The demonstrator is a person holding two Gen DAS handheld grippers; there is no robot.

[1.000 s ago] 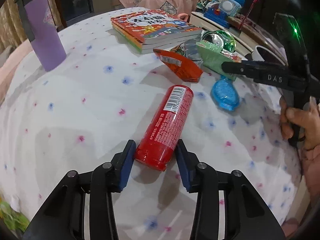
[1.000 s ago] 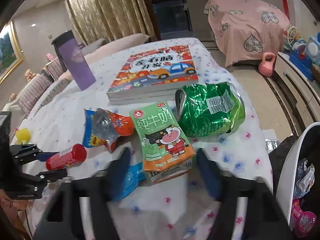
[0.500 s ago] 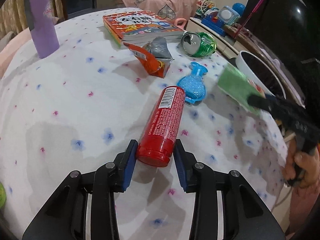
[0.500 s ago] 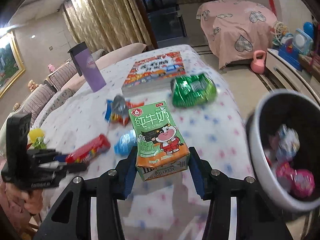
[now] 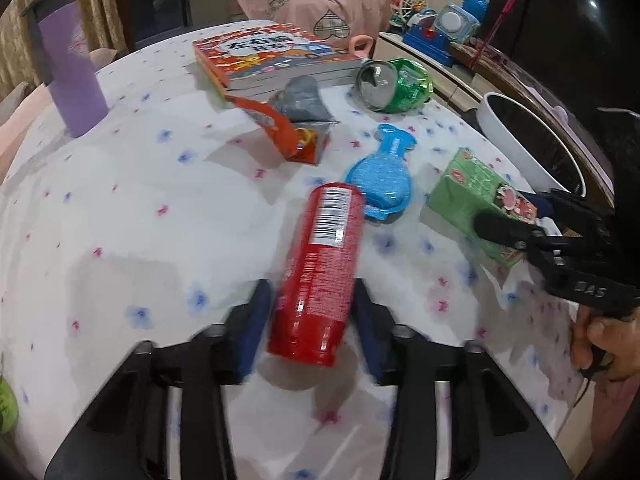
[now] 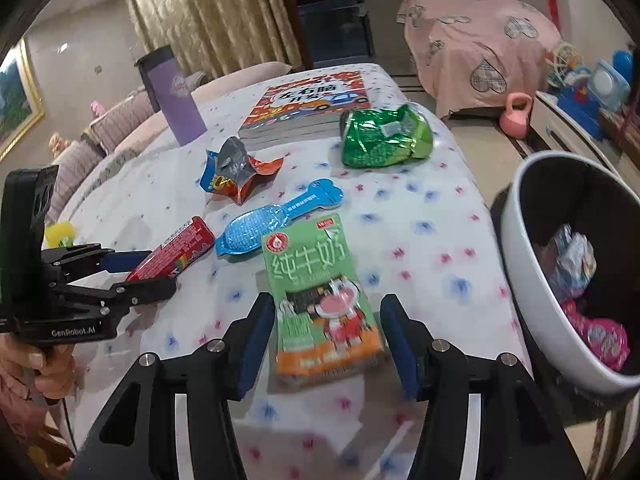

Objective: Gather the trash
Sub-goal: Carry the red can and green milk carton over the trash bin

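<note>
Two claws are working at once. We are holding the red tube (image 5: 320, 276) clenched in the left claw (image 5: 310, 320), above the surface (image 5: 160, 216) and well short of the white bin (image 6: 532, 280). We are letting go of the green milk carton (image 6: 320, 296) with the right claw (image 6: 328, 344): its jaws are opening, the carton between them but clear of the pads, just beside the bin yet over the cloth. In our judgement the carton risks dropping short of the bin; we should be carrying items over the rim before releasing.

Farther from the bin, a crushed green can (image 6: 384, 138), a blue packet (image 6: 276, 216) and a torn wrapper (image 6: 236, 174) are lying on the white floral cloth, with books (image 6: 312, 102) and a purple flask (image 6: 174, 96) beyond. Curtains (image 6: 224, 8) are hanging behind.
</note>
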